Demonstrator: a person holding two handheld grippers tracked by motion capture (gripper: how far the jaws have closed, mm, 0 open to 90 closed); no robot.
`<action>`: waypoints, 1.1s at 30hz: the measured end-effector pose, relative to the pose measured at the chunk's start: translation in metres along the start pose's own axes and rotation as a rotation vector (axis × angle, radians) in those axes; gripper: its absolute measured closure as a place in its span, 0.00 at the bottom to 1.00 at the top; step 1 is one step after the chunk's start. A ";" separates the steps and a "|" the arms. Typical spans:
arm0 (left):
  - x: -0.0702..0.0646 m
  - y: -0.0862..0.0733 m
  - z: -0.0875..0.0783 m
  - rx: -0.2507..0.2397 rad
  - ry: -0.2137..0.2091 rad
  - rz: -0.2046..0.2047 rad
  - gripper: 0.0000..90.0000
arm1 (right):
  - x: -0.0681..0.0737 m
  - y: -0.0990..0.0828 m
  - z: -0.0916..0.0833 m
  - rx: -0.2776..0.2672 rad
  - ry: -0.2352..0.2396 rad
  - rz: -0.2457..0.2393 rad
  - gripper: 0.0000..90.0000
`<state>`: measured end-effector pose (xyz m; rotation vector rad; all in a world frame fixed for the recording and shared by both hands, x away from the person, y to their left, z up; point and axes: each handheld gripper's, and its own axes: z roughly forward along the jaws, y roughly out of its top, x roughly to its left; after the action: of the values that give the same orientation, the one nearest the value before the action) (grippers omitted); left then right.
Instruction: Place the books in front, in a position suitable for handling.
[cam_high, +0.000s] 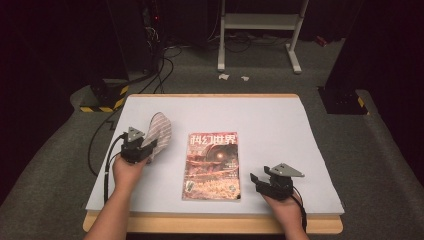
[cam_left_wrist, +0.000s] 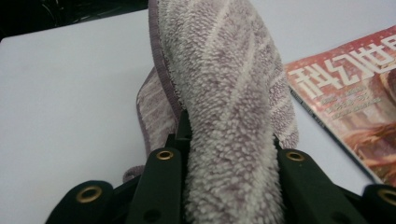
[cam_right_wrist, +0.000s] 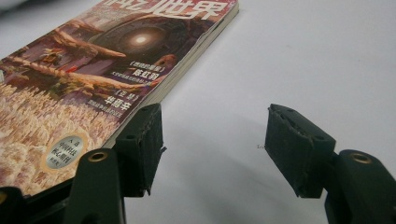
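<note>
**Cloth in the left jaws, ready to meet the magazine**

The left gripper (cam_high: 146, 149) has its jaws pinched tight on a striped, fluffy cloth (cam_left_wrist: 224, 93); the pile bulges out between them and the free end stands up and flops away from the hand. The right gripper (cam_right_wrist: 212, 144) has its jaws spread wide with nothing between them, one jaw resting just beside the near right edge of the magazine (cam_high: 212, 166).

Taking that magazine as the landmark: it lies flat in the middle of the desk (cam_high: 280, 130), cover up. The cloth hangs to its left, near its upper left corner, lifted off the desk. The right gripper sits to its lower right.

My guess is the cloth is meant for the cover, to wipe it or lay over it. To do that well, I'd carry the cloth across low, let the loose end touch down first, and keep the grip firm so it doesn't slip out. The open right jaws look well placed to steady the magazine's edge so it doesn't skid.
</note>
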<state>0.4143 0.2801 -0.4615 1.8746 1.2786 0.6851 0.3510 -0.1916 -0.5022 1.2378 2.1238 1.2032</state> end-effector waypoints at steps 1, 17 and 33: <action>0.002 -0.002 -0.001 0.007 0.002 -0.002 0.79 | 0.000 0.000 0.000 0.000 0.000 0.000 0.41; 0.003 -0.030 -0.008 0.071 0.023 0.017 0.79 | 0.000 0.000 -0.001 0.000 -0.001 0.000 0.41; 0.003 -0.044 -0.002 0.079 -0.006 -0.012 0.75 | 0.001 0.000 -0.001 -0.002 0.001 -0.002 0.41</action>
<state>0.3907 0.2933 -0.4967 1.9293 1.3288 0.6304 0.3499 -0.1913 -0.5016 1.2339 2.1236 1.2050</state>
